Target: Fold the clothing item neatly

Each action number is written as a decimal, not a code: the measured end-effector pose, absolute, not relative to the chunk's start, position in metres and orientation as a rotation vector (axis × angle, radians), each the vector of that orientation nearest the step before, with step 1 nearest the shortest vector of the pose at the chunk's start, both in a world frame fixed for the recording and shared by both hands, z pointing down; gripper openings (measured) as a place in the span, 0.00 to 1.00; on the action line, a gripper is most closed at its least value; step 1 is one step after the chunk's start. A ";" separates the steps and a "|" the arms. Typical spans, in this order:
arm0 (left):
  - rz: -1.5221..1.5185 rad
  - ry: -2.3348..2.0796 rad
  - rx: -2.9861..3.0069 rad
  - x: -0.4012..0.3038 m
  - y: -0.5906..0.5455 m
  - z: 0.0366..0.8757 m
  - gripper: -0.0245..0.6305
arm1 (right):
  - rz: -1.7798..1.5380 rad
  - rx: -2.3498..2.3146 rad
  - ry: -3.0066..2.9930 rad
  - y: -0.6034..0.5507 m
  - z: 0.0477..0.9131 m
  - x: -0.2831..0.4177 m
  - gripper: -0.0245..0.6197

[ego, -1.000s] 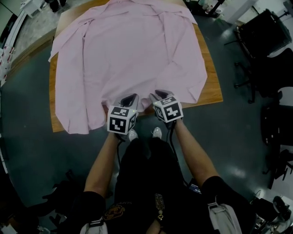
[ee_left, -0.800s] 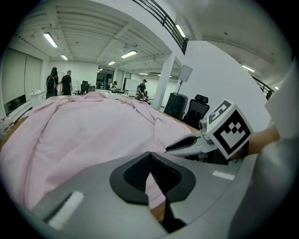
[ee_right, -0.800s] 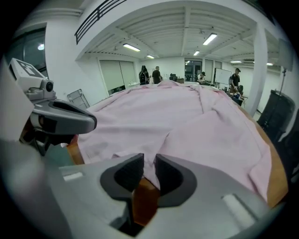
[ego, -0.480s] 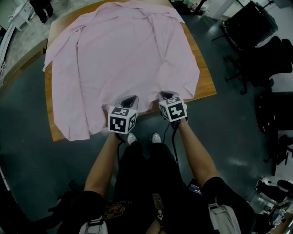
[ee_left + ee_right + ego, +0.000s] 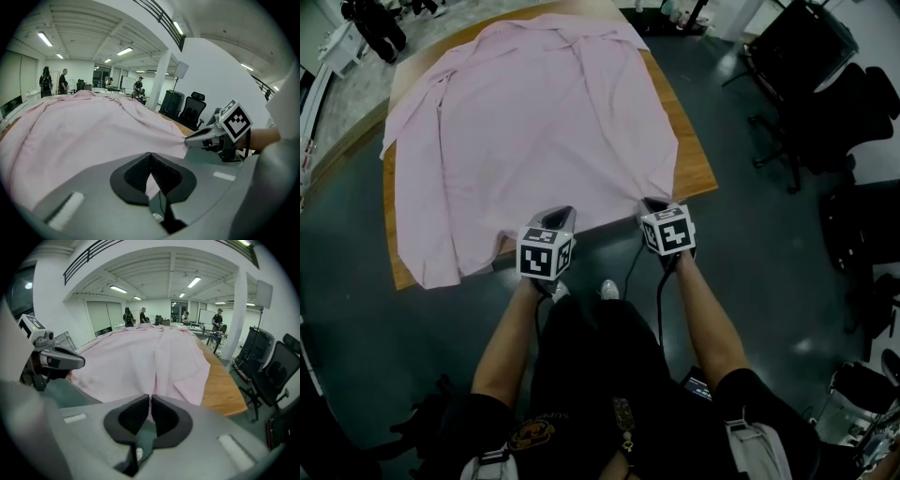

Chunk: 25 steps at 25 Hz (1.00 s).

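The shirt [image 5: 534,122] lay spread over the tabletop [image 5: 692,169]. The left gripper [image 5: 558,215] had its fingers clenched on the hem at the tabletop's near edge. The right gripper [image 5: 650,203], its fingers just closed, pinched it too. A shallow bite might slip and bunch the cloth.

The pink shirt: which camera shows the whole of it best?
The head view: it looks down on nearly the whole shirt spread over the table, sleeves included. The left gripper view and right gripper view see it only low from the hem, foreshortened toward the far end.
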<state>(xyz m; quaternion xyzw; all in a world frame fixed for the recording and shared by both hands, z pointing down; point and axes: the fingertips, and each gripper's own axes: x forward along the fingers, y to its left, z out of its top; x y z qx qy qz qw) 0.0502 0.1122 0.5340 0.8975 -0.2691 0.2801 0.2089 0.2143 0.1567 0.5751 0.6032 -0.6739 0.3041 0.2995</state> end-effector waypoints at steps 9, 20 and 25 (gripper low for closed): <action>0.813 -0.816 2.463 0.071 0.136 0.539 0.05 | 0.812 1.629 -1.785 0.177 0.578 0.264 0.07; 0.809 -1.002 2.381 0.035 0.126 0.538 0.05 | 0.710 1.586 -1.884 0.171 0.562 0.266 0.15; 0.783 -1.097 2.351 0.003 0.116 0.528 0.05 | 0.539 1.596 -1.990 0.140 0.509 0.246 0.15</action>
